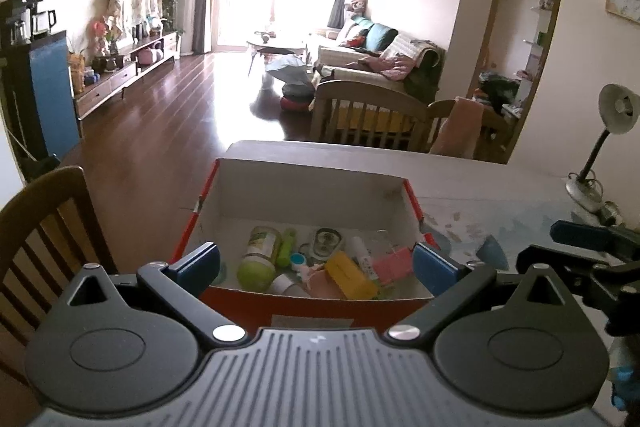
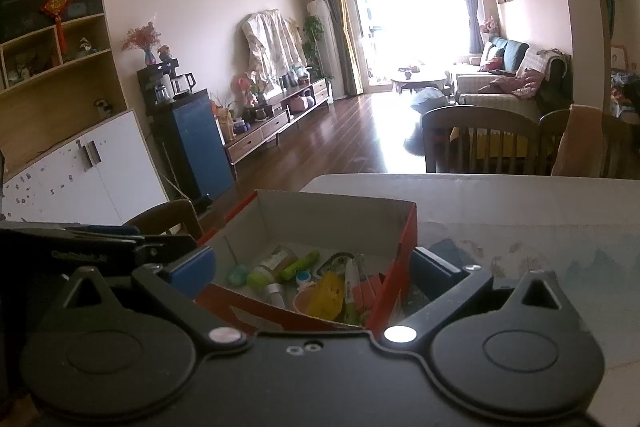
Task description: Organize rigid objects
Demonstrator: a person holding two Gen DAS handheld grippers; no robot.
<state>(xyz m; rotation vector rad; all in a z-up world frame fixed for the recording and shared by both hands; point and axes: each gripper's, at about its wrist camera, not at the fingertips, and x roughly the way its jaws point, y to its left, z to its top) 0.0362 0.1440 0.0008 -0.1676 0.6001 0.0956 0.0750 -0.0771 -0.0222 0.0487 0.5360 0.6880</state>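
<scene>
- Rigid small objects are gathered in an open red cardboard box with a white interior (image 1: pixel 304 187), which stands on the pale counter (image 1: pixel 500 187) near its left edge; judged from this, the box serves as the collection bin and most sorting appears done.
- Contents visible in the left wrist view: a glass jar with a green lid (image 1: pixel 259 255), lying on its side; a lime-green plastic tube (image 1: pixel 286 247); a yellow rectangular block (image 1: pixel 350 275); a pink rectangular case (image 1: pixel 394 263); a white tube with a red band (image 1: pixel 362 251). The items lie loosely, overlapping one another, not arranged in rows.
- Left tongs (image 1: pixel 316 263): blue-padded fingers spread wide apart, empty, one to each side of the box's near end. This posture suits either a release into the box or a reach for an item inside.
- Right tongs (image 2: pixel 310 267): fingers likewise apart and empty, straddling the box's near right corner.
- Right tongs also appear at the right edge of the left wrist view, just beside the box; the two tools stand close together, so a collision is a risk if both enter the box at once.
- Obstructions: the box walls limit side approach; entry from above is indicated.
- Surroundings: a dark wooden chair (image 1: pixel 44 227) stands at the counter's left; a grey desk lamp (image 1: pixel 612 131) stands at the counter's far right, well apart from the box.
</scene>
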